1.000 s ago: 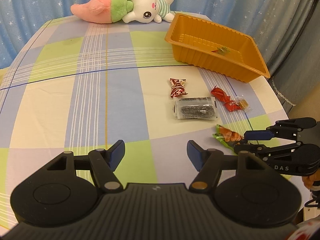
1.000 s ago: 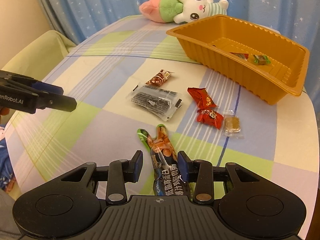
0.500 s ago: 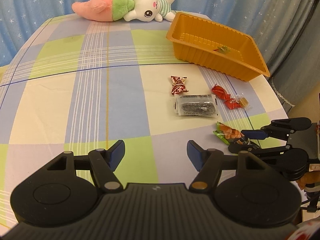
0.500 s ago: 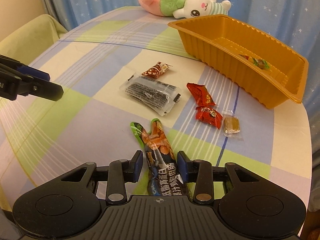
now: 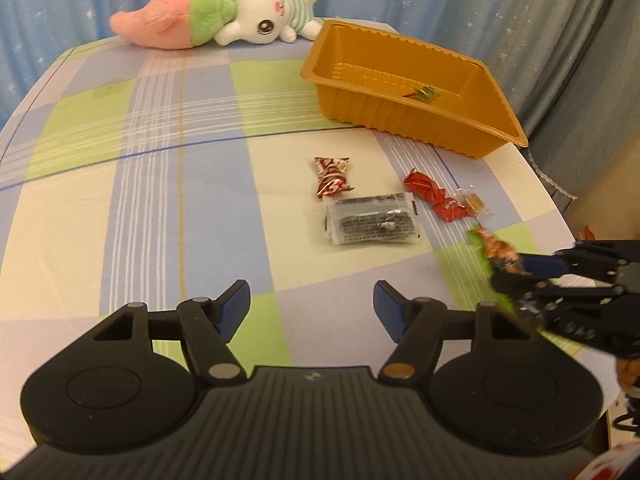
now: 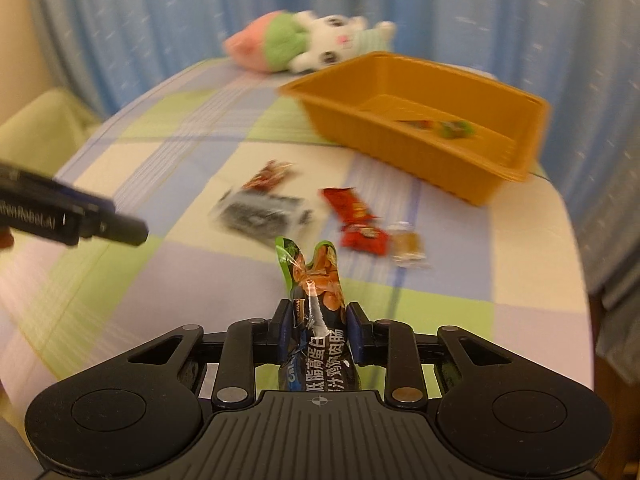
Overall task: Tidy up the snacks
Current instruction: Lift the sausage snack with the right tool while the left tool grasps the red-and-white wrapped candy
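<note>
Above checked cloth (image 6: 120, 280), right gripper (image 6: 318, 332) pinches Chinese-lettered sausage packet (image 6: 316, 312).

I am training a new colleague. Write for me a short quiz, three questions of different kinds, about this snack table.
1. True or false: the orange tray already holds at least one snack.
2. The right gripper is shut on which item? A) the dark flat packet B) the green sausage pack C) the plush rabbit
3. Fill in: the left gripper is ____ and holds nothing.

Key: 1 true; 2 B; 3 open.
</note>
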Action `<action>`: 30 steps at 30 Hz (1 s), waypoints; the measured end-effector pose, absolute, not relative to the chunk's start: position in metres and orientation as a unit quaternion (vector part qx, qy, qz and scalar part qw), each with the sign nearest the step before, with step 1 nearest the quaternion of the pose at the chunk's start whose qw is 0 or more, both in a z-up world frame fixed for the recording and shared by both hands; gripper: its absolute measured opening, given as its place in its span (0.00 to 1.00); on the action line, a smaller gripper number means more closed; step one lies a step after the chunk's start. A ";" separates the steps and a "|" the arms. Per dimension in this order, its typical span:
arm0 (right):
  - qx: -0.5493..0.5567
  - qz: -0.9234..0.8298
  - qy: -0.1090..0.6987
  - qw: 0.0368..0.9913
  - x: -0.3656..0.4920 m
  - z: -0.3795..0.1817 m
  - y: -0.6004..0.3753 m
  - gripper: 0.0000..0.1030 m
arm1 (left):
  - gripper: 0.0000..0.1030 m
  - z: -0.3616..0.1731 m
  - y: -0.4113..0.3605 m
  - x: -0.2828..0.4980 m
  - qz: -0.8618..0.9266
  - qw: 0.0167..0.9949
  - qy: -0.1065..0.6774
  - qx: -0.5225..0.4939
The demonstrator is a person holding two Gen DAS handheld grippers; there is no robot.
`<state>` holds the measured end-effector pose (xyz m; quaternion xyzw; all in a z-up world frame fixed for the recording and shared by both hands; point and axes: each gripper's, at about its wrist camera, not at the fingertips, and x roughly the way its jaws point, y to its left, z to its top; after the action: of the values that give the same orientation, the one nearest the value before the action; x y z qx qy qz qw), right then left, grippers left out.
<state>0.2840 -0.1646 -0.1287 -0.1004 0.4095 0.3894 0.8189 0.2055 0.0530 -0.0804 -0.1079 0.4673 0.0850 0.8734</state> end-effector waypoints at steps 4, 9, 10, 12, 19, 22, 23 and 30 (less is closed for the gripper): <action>-0.059 0.347 0.419 0.837 0.295 -0.120 -0.189 0.28 | 0.63 -0.083 0.053 0.222 0.071 0.879 0.462 -0.094; -0.027 0.297 0.418 0.858 0.307 -0.111 -0.217 0.28 | 0.56 -0.087 0.054 0.250 0.045 0.887 0.453 -0.070; -0.021 0.290 0.418 0.861 0.309 -0.109 -0.223 0.28 | 0.55 -0.088 0.054 0.256 0.040 0.889 0.451 -0.065; -0.009 0.276 0.418 0.865 0.313 -0.106 -0.232 0.28 | 0.55 -0.091 0.056 0.269 0.032 0.891 0.448 -0.059; 0.007 0.243 0.418 0.875 0.321 -0.101 -0.250 0.28 | 0.44 -0.105 0.061 0.311 0.018 0.887 0.459 -0.046; 0.010 0.235 0.420 0.876 0.326 -0.101 -0.253 0.28 | 0.42 -0.112 0.063 0.324 0.013 0.884 0.465 -0.043; 0.011 0.233 0.421 0.877 0.327 -0.101 -0.253 0.28 | 0.41 -0.114 0.063 0.327 0.011 0.883 0.467 -0.041; 0.017 0.225 0.423 0.878 0.334 -0.100 -0.256 0.28 | 0.32 -0.125 0.065 0.345 0.000 0.877 0.480 -0.026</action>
<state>0.3345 -0.2564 -0.0998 0.0173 0.4231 0.2250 0.8775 0.3445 0.0648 -0.1251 -0.0262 0.4802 0.0003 0.8768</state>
